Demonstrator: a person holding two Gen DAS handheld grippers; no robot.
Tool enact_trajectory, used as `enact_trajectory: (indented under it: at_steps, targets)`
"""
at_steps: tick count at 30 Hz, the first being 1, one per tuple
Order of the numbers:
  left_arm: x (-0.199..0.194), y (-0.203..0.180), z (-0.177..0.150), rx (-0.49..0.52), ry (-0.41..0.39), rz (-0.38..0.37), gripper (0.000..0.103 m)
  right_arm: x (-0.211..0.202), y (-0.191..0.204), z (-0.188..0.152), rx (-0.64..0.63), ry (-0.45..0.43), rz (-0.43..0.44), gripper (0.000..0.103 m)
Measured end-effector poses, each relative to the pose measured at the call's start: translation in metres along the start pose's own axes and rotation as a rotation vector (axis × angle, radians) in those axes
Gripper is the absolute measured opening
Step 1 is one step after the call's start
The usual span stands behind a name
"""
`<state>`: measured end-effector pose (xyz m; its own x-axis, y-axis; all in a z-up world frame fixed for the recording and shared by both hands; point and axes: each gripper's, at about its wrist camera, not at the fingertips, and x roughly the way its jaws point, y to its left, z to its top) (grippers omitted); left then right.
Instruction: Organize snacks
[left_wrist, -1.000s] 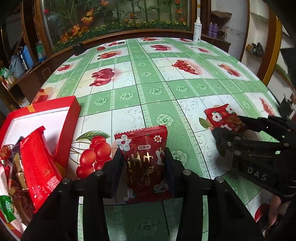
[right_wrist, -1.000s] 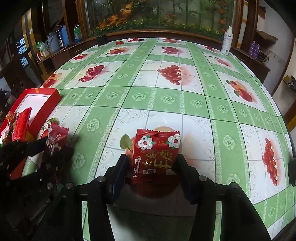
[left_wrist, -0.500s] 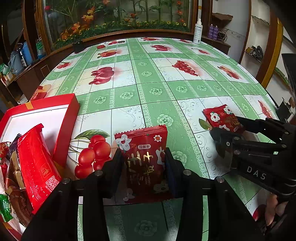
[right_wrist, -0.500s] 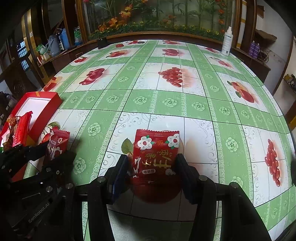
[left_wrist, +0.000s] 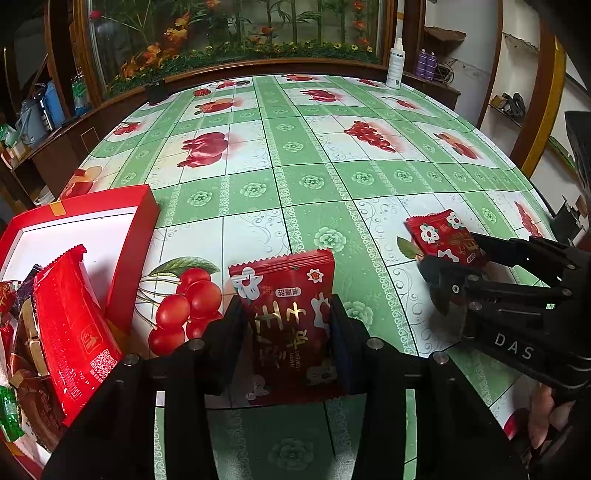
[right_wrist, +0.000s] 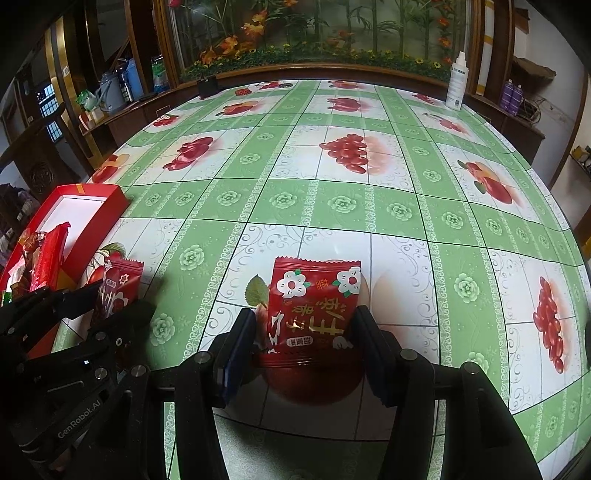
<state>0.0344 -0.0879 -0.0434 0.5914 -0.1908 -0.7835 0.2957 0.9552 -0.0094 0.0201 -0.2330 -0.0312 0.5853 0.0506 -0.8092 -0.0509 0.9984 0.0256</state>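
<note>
The left gripper (left_wrist: 288, 325) is clamped on a red snack packet (left_wrist: 290, 325), which stands upright between its two fingers with the serrated top edge poking out ahead of the tips. To this gripper's left sits the open red box (left_wrist: 129, 236), touching nothing it holds; a long red wrapper (left_wrist: 70, 325) and other sweets lie inside.

The right gripper (right_wrist: 308, 332) pinches a second red packet (right_wrist: 314, 306) with white flowers, text upside down, likewise sticking forward past its fingertips. Both packets are held above the green fruit-print tablecloth (right_wrist: 332, 203). A white spray bottle (right_wrist: 455, 86) stands far ahead, at the table's back edge.
</note>
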Motion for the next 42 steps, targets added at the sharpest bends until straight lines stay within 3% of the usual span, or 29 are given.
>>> enact_trajectory:
  at_steps: [31,42]
  targets:
    - [0.0002,0.0002,0.0003,-0.003,0.0,-0.012,0.043,0.0011,0.0031,0.0003,-0.009,0.003,0.017,0.065]
    - [0.002,0.0009,0.0004,-0.002,0.009,0.002,0.059,0.0005,0.0019,-0.0001,-0.004,0.001,0.037,0.069]
